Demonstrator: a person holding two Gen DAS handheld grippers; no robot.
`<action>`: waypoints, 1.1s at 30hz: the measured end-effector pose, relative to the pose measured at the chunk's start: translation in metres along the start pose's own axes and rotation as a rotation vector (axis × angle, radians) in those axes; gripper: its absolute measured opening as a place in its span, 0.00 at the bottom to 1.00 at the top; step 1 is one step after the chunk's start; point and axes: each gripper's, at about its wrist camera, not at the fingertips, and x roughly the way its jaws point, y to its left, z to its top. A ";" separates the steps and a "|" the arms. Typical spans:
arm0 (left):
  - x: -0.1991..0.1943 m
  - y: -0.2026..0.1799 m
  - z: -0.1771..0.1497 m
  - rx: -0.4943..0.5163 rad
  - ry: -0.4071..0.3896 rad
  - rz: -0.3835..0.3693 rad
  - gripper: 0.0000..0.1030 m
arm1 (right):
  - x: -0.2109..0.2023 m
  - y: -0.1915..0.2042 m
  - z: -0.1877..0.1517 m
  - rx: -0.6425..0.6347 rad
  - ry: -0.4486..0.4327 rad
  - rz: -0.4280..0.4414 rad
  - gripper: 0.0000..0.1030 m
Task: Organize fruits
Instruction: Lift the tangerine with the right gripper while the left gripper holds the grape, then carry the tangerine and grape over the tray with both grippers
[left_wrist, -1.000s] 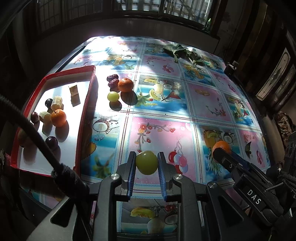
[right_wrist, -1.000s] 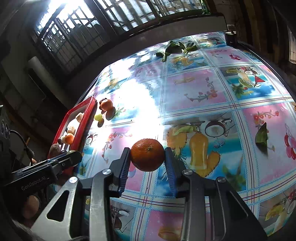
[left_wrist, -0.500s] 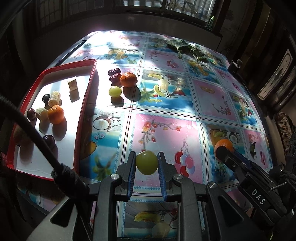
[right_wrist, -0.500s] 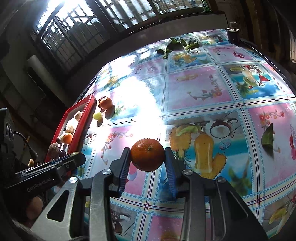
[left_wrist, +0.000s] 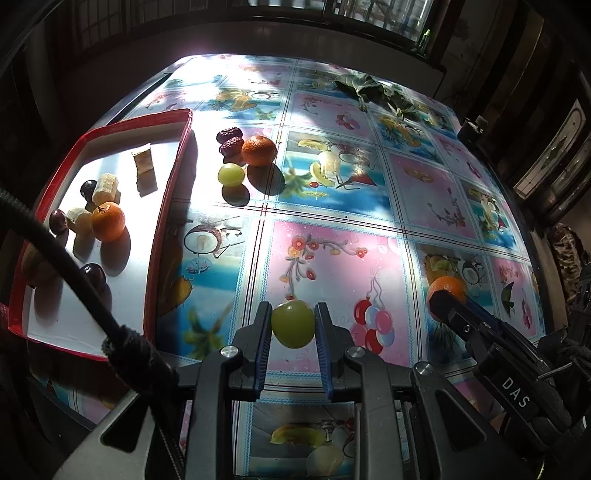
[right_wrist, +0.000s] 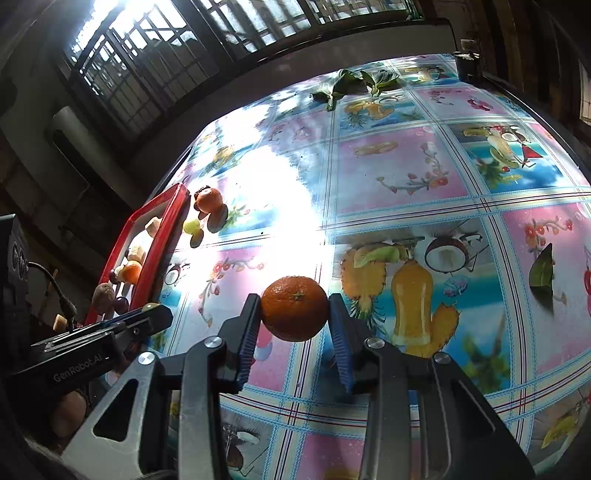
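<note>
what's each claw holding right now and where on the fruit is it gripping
The left claw pinches a green grape across its middle, one pad on each side. The right claw clamps an orange the same way, by its two opposite sides.

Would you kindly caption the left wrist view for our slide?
Left hand-held gripper holds a green grape above the tablecloth, red tray at left.
</note>
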 end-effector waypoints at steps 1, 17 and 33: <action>0.000 0.000 0.000 -0.001 0.000 0.000 0.21 | 0.000 0.000 0.000 -0.002 -0.002 -0.003 0.38; 0.001 0.005 -0.002 -0.008 0.003 -0.009 0.21 | 0.004 0.007 -0.002 -0.017 0.008 -0.005 0.38; -0.030 0.126 0.002 -0.228 -0.058 0.092 0.21 | 0.028 0.057 0.013 -0.108 0.053 0.067 0.38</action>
